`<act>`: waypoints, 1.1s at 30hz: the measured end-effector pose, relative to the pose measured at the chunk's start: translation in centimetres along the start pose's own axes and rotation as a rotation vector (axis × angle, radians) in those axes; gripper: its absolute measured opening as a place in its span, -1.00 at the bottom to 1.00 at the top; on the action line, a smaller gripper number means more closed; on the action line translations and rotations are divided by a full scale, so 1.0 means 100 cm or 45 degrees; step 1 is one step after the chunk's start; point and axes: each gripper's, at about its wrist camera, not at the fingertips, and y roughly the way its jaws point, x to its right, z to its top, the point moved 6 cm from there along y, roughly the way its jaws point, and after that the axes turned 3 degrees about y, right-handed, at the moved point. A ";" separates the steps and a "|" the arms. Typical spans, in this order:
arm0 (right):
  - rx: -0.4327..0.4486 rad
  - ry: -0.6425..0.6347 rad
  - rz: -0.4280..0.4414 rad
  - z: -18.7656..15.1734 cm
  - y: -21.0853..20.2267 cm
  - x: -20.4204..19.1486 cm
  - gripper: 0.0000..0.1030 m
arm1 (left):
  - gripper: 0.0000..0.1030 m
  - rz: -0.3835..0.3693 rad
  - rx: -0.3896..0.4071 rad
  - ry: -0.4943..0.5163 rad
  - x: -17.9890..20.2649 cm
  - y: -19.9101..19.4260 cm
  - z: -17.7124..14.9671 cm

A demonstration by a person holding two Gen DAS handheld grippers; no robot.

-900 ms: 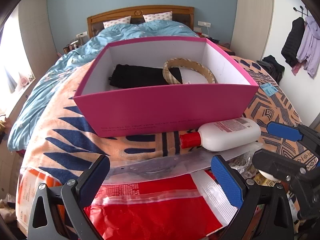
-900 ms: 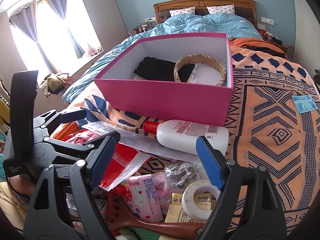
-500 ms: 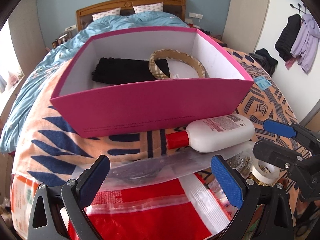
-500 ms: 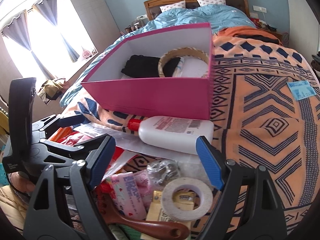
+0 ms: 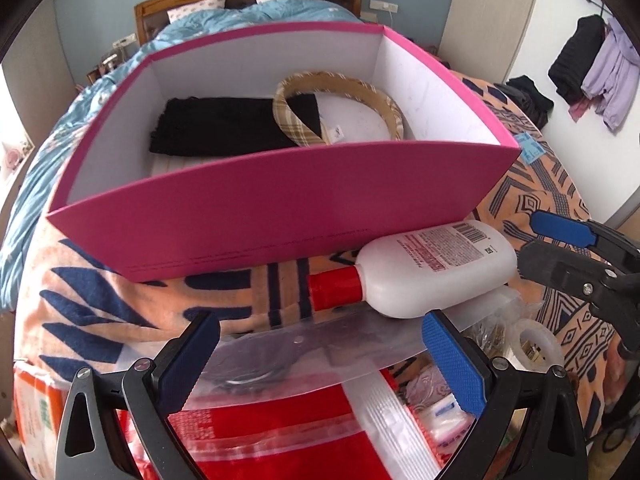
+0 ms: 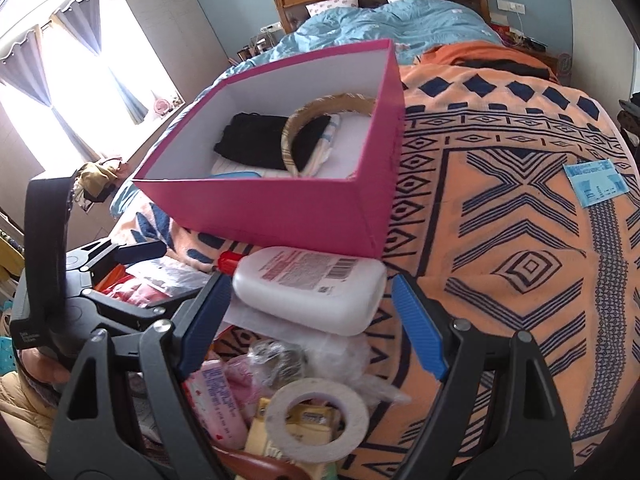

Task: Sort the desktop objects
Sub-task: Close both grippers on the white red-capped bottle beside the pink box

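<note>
A pink box stands on the patterned blanket and holds a black cloth and a plaid headband. A white bottle with a red cap lies on its side against the box's front wall. My right gripper is open, and its blue pads flank the bottle's base without touching it. Over a clear plastic bag and red packaging, my left gripper is open with nothing between its pads. The right gripper's blue finger shows at the left view's right edge.
A tape roll, a pink packet, a crinkled clear wrapper and a brown handle lie in a pile below the bottle. A blue card lies far right on the blanket.
Both grippers have moved forward and closer to the bottle and box. The right gripper's pads now sit on either side of the bottle's base; the tape roll has slid lower in its view.
</note>
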 end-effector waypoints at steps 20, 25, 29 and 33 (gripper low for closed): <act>-0.172 0.126 0.129 -0.002 0.041 0.027 0.60 | 0.97 -0.251 -0.153 -0.135 -0.005 0.027 0.007; -0.209 0.114 0.154 -0.005 0.045 0.024 0.44 | 0.90 -0.310 -0.173 -0.116 0.001 0.031 0.010; -0.223 0.135 0.179 -0.005 0.046 0.028 0.44 | 0.87 -0.340 -0.185 -0.097 0.008 0.034 0.009; -0.223 0.143 0.192 -0.006 0.046 0.030 0.44 | 0.83 -0.359 -0.197 -0.084 0.014 0.036 0.009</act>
